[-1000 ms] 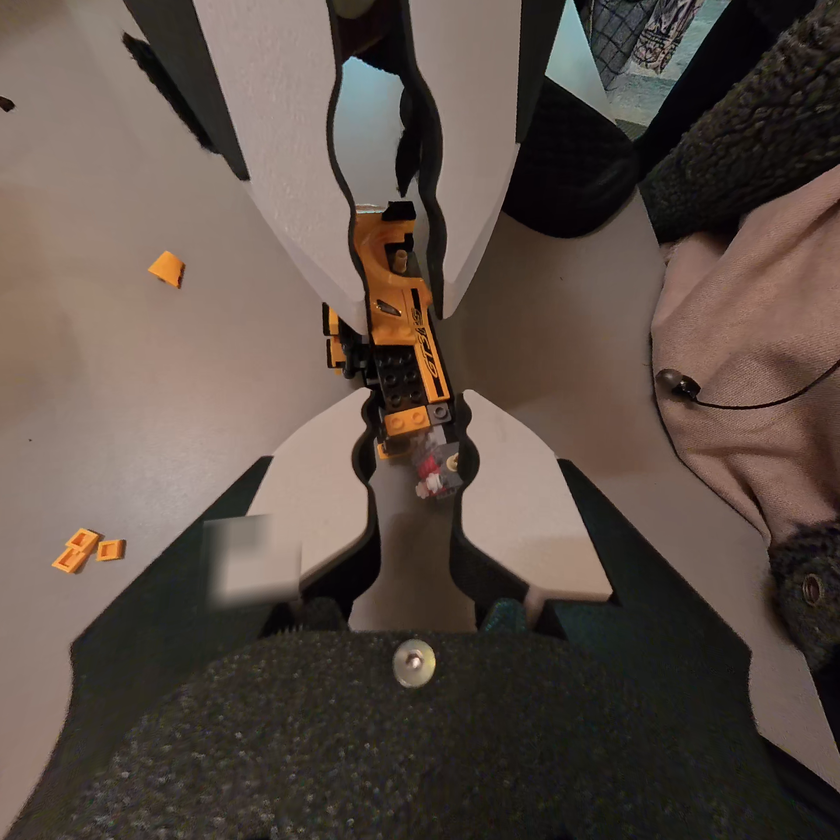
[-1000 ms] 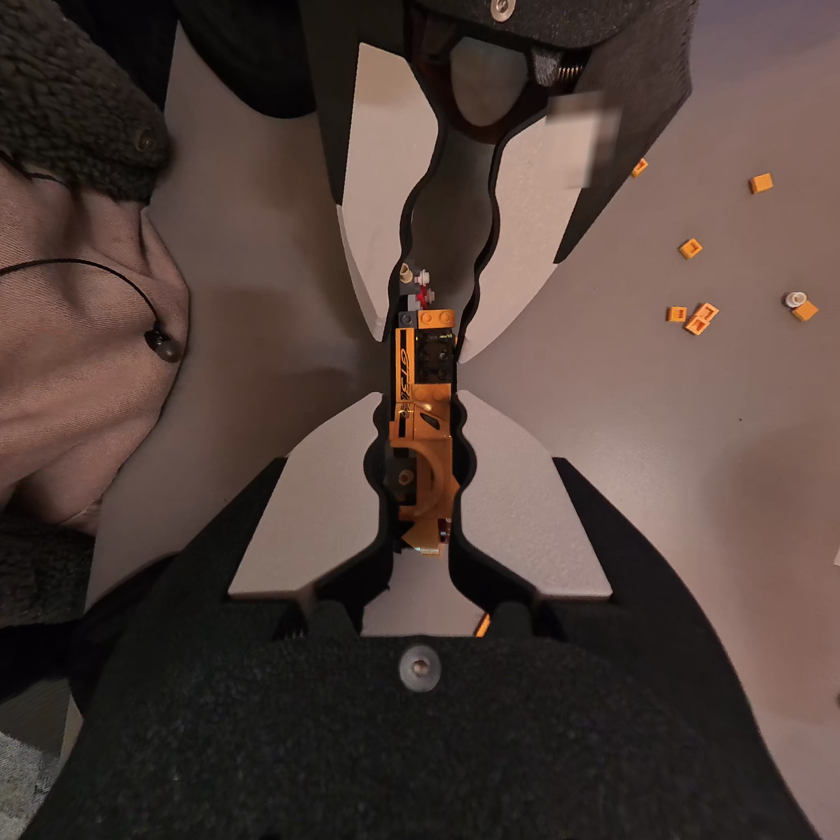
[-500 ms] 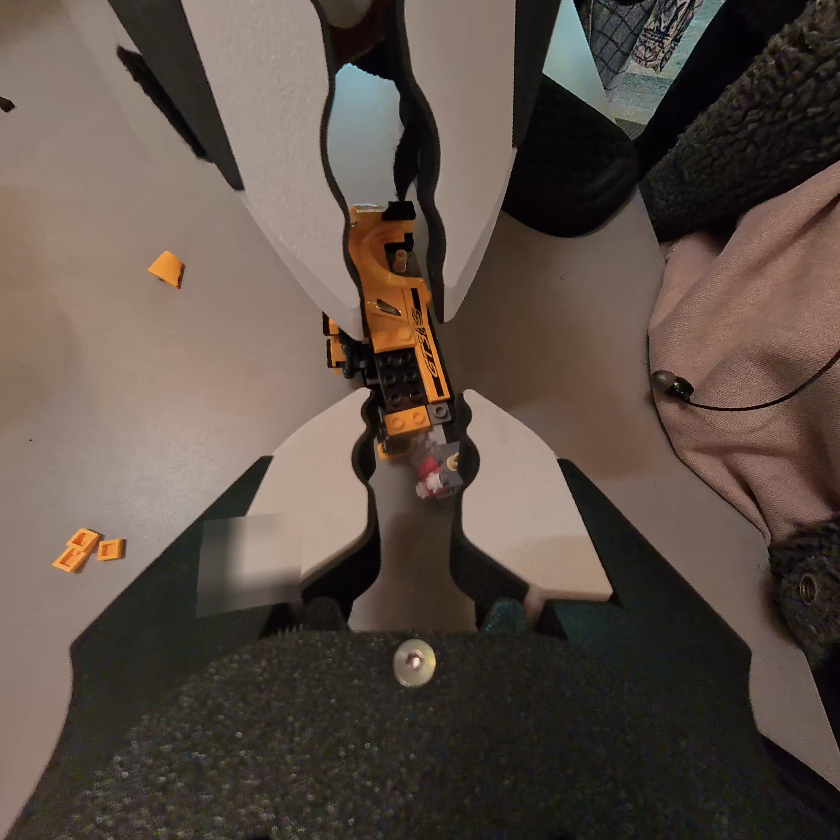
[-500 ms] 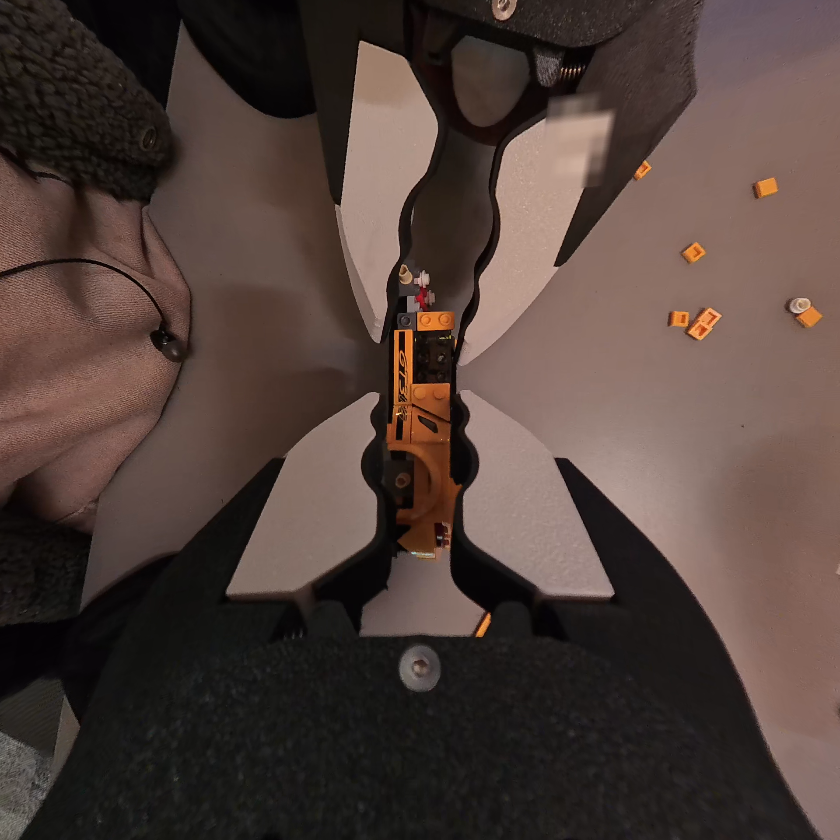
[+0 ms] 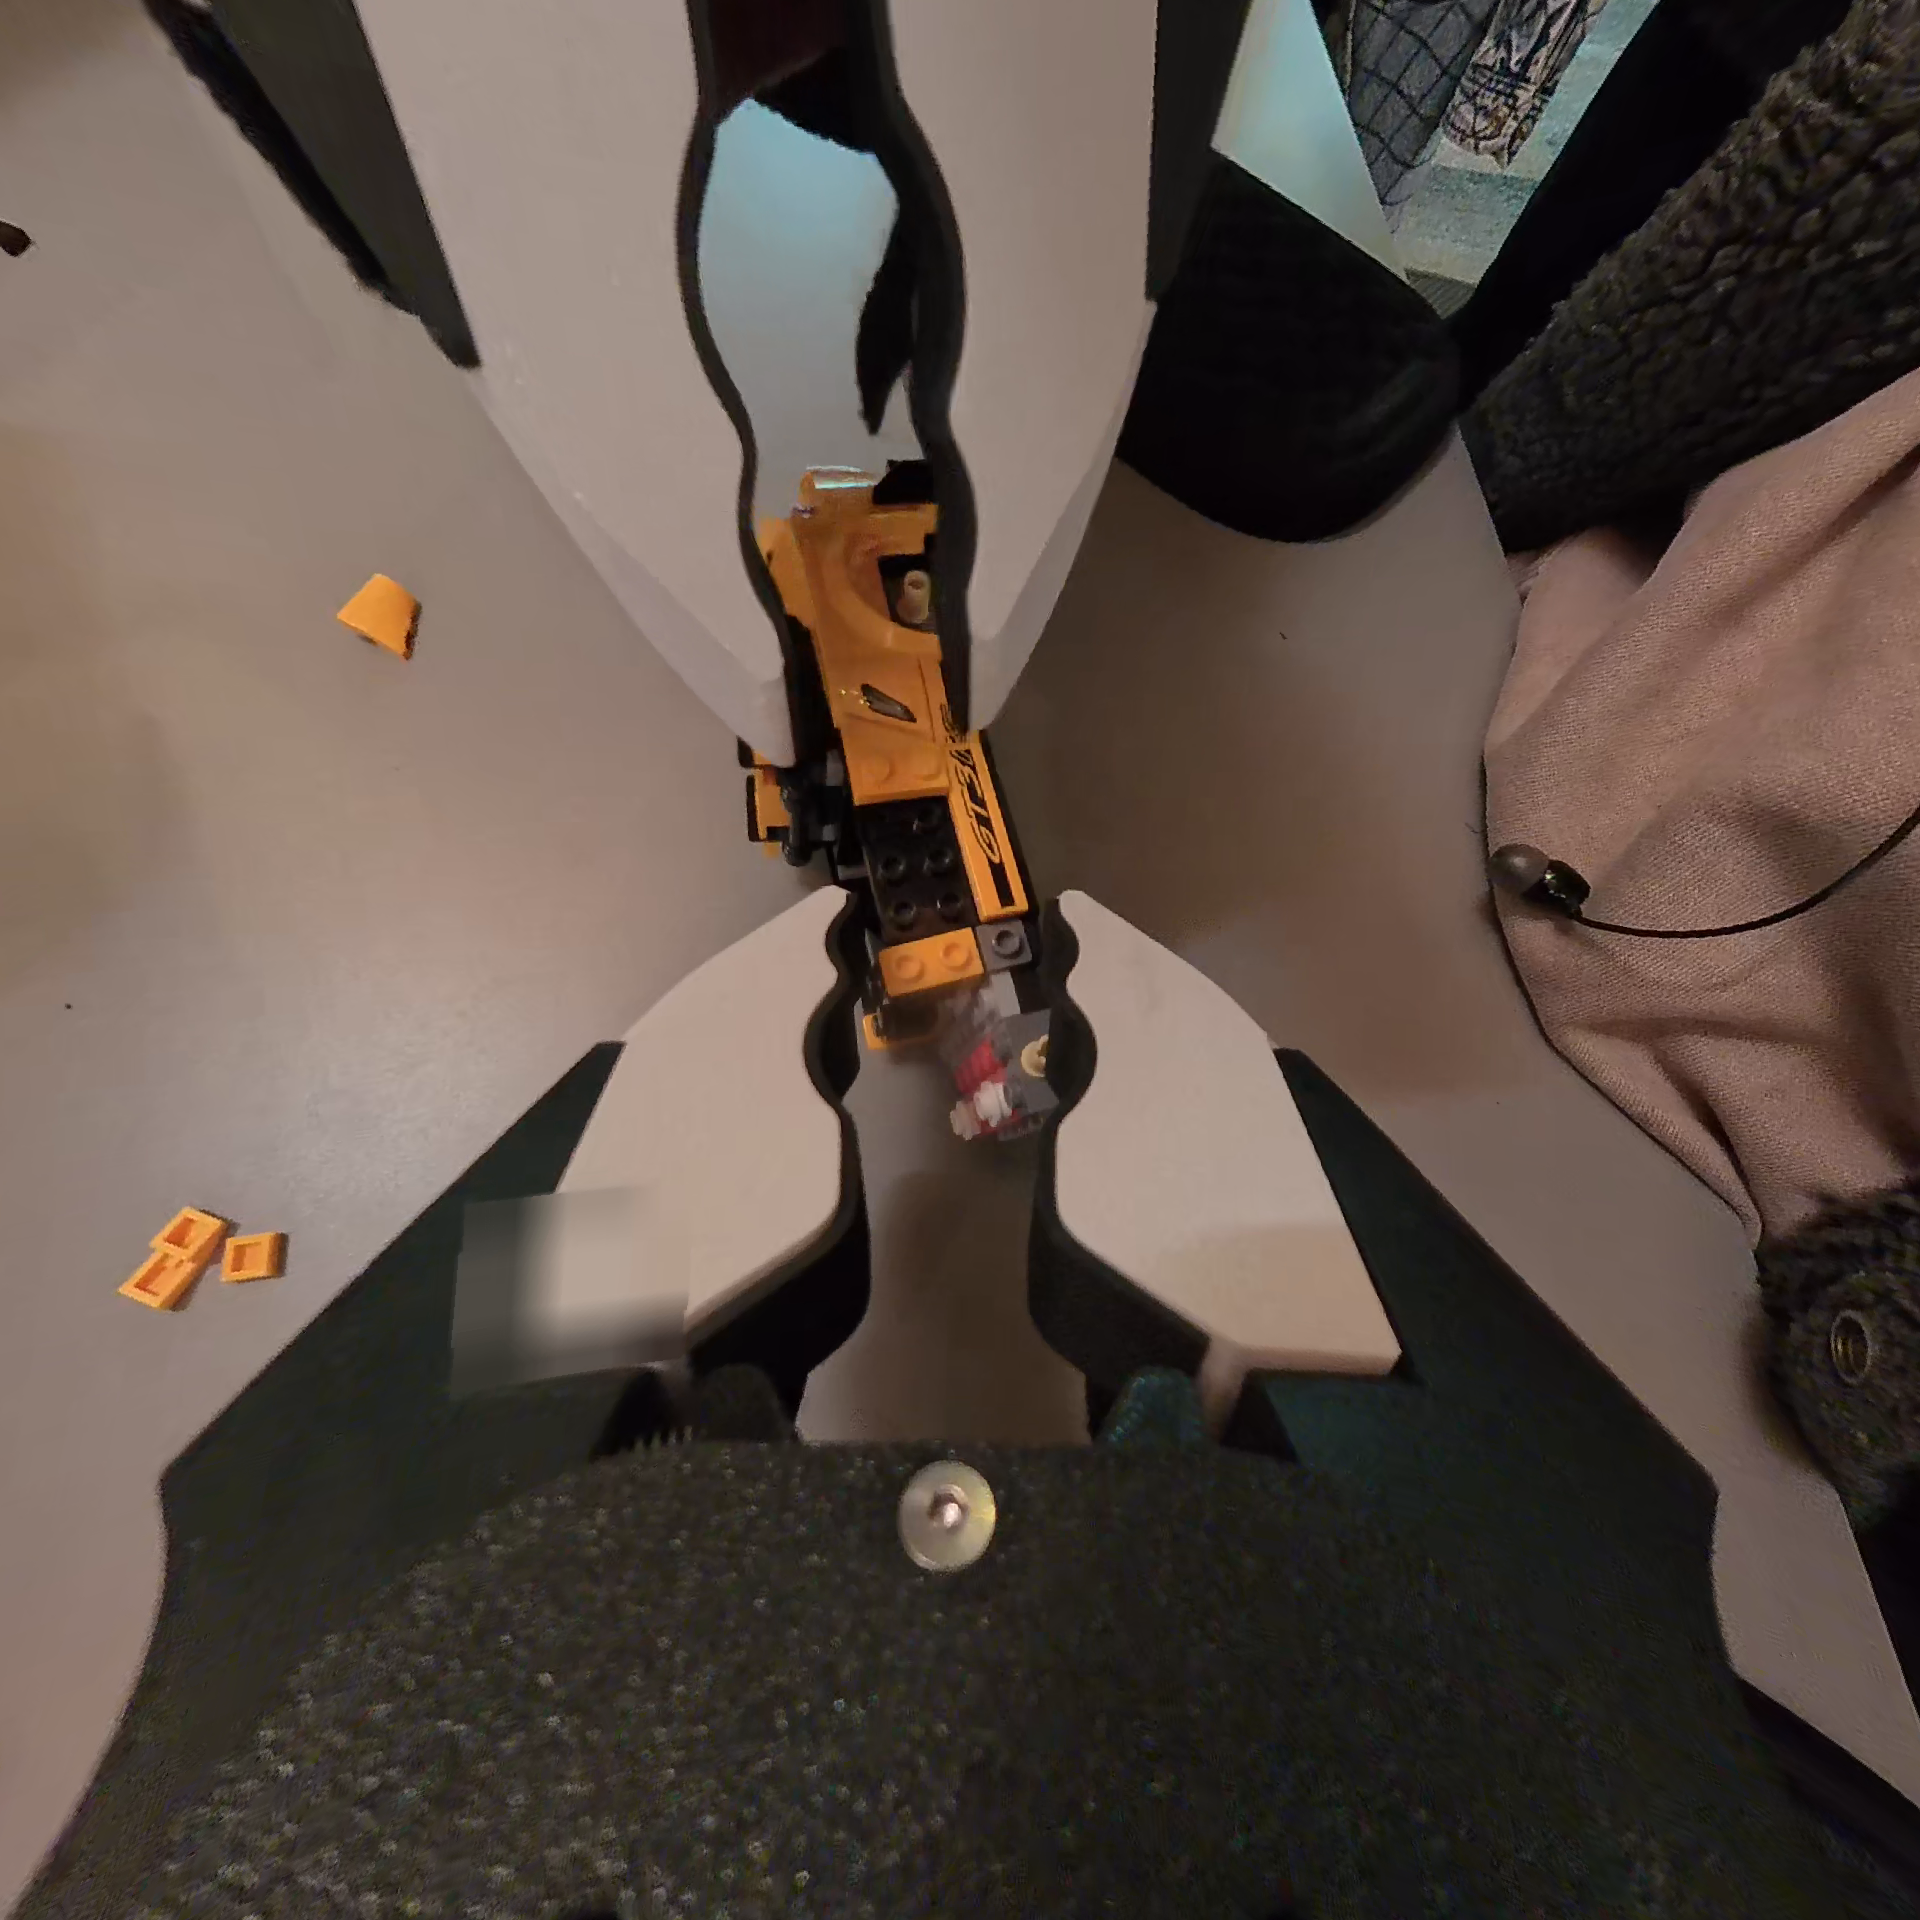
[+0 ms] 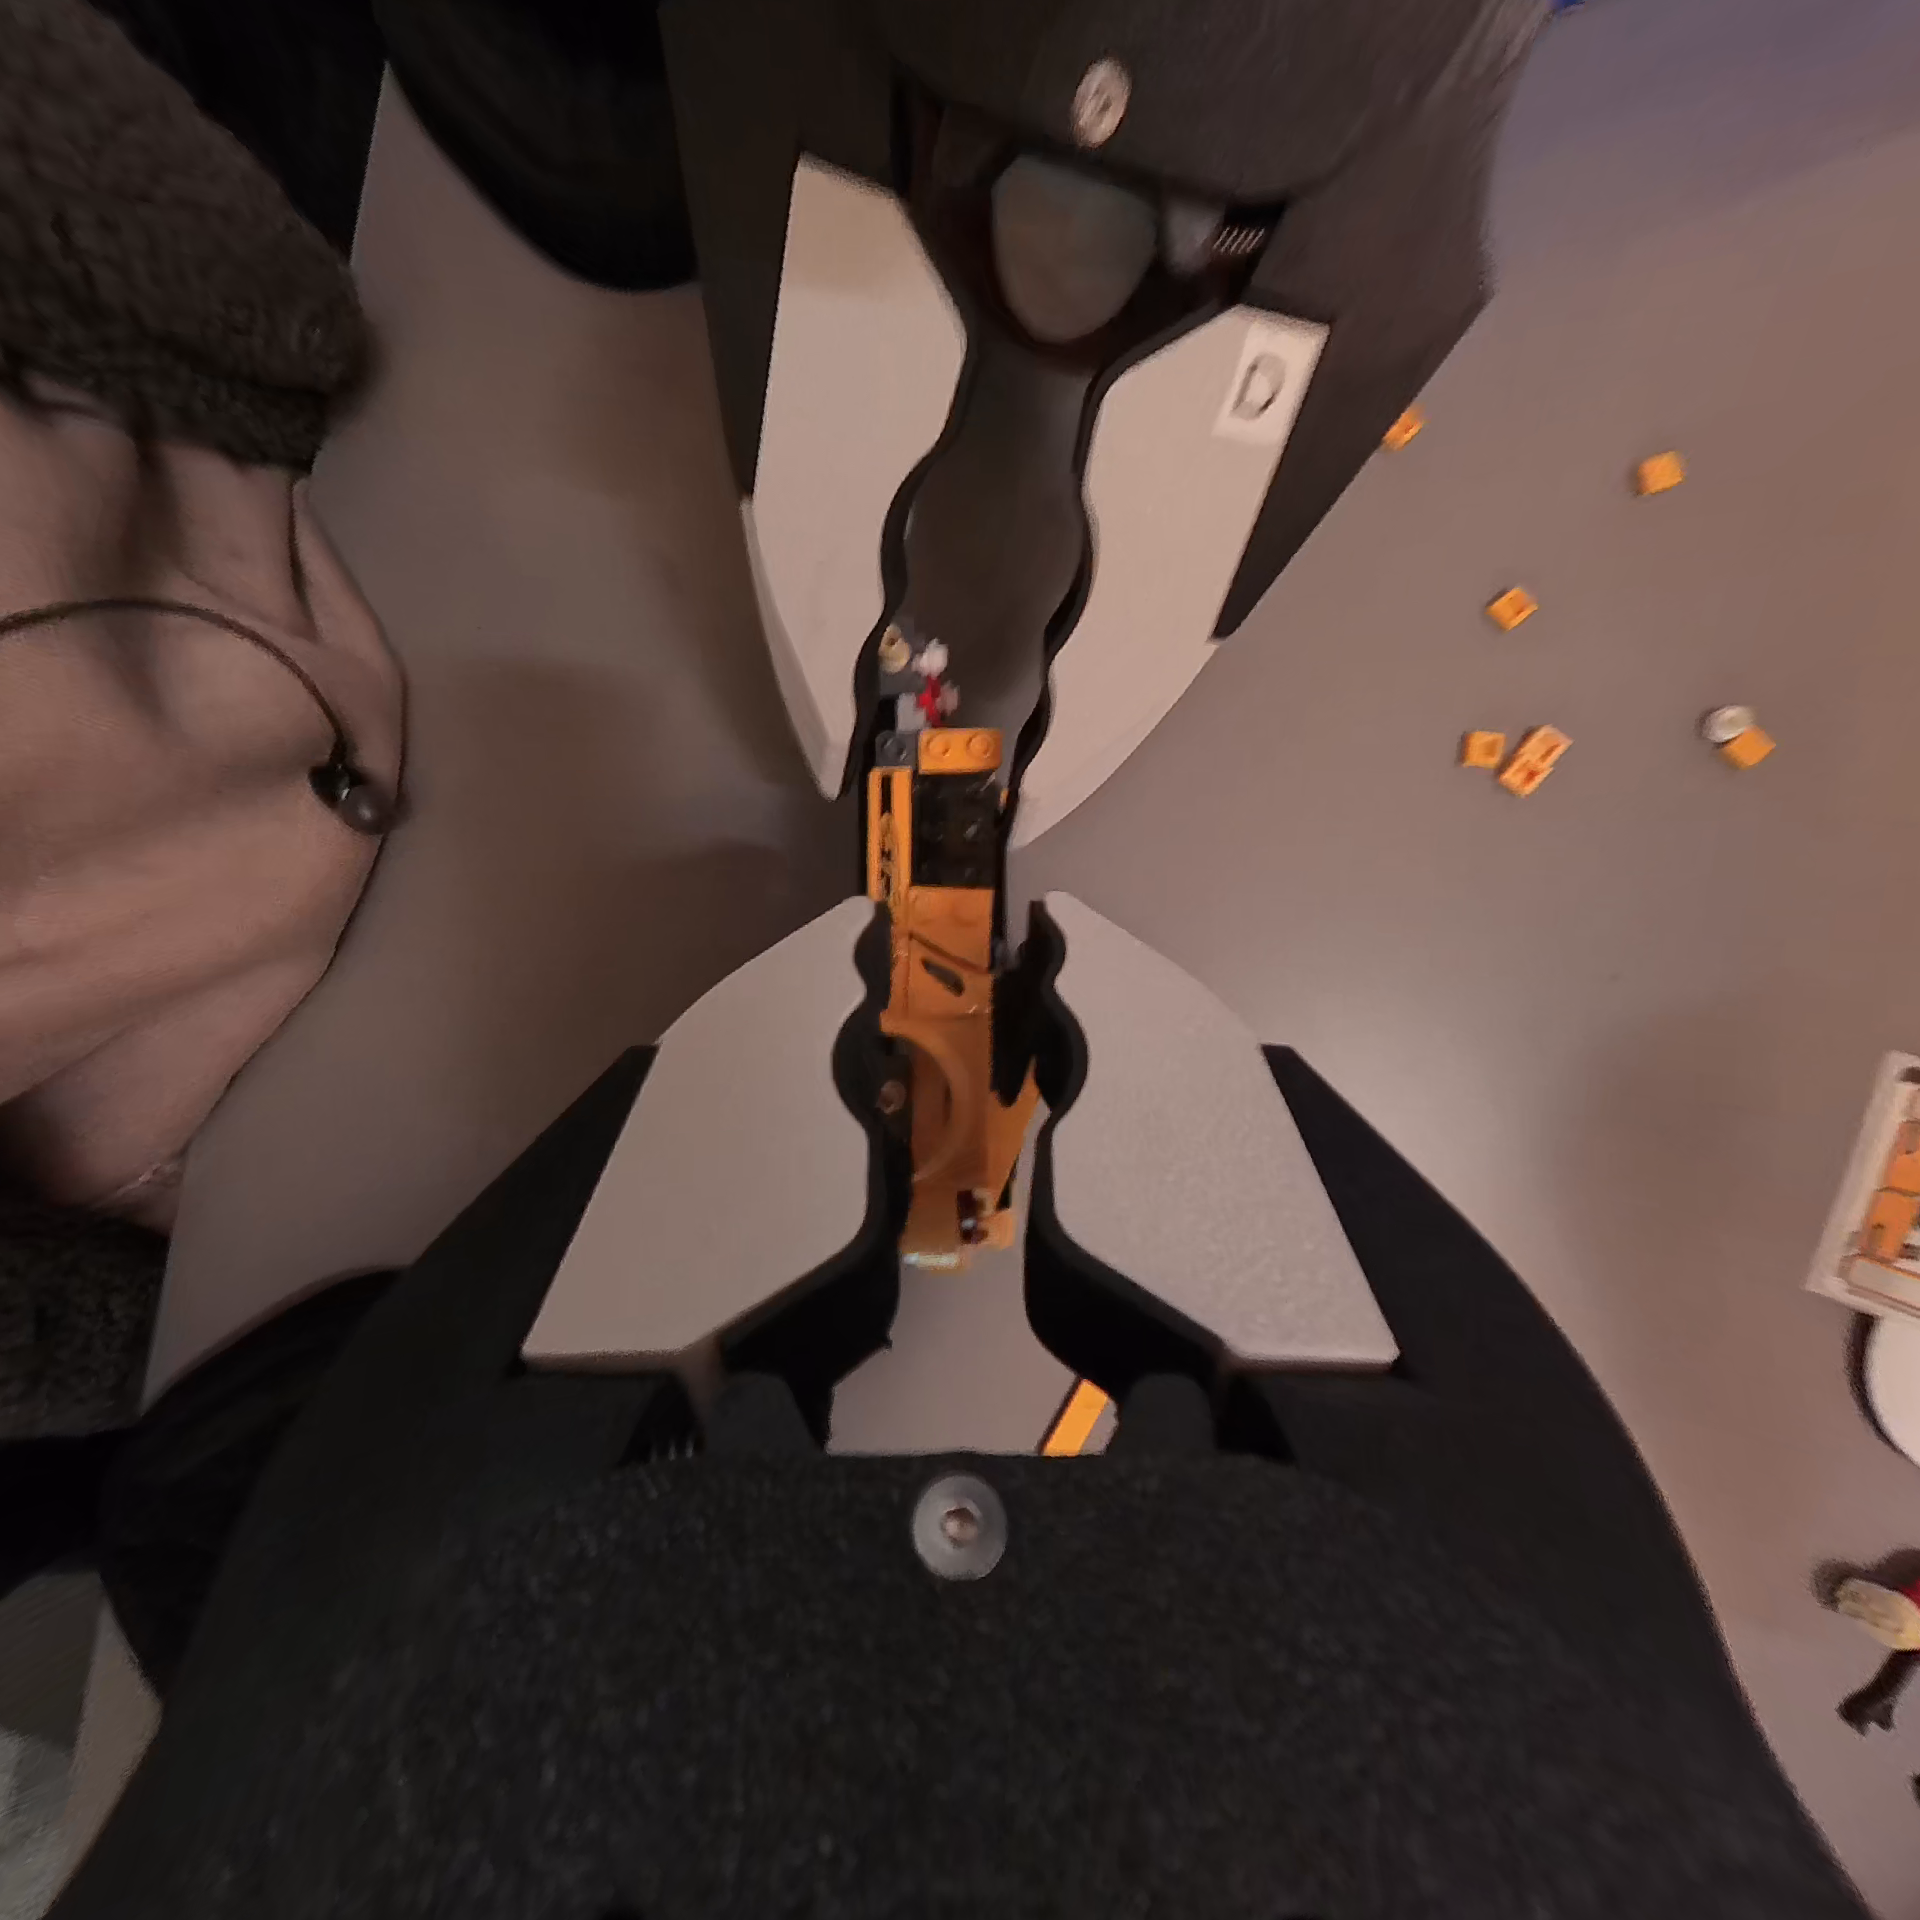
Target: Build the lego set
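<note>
A pale grey tabletop point(image 5: 312, 883) is filling both views, with a person's pinkish garment point(image 5: 1714, 779) and dark fleece sleeve point(image 5: 1714, 260) lying along one edge, a black earbud on a cord point(image 5: 1538, 878) resting on the garment. Above the table, the two grippers are facing each other and sharing one object: an orange and black brick-built toy car section point(image 5: 914, 790), partly assembled, with bare black studs showing on top and a small red, white and grey sub-assembly point(image 5: 997, 1070) at one end. The left gripper point(image 5: 951, 935) is closing narrowly on that end, its pads pressing the sides; the right gripper point(image 6: 956, 935) is clamping the opposite, arched orange end in the same way. The build is looking unfinished: loose orange tiles point(image 6: 1517, 753) and an orange slope piece point(image 5: 379, 613) are lying scattered on the table well apart from the car, and a printed booklet point(image 6: 1881, 1184) and a small figure point(image 6: 1881, 1631) are sitting at the right edge.
</note>
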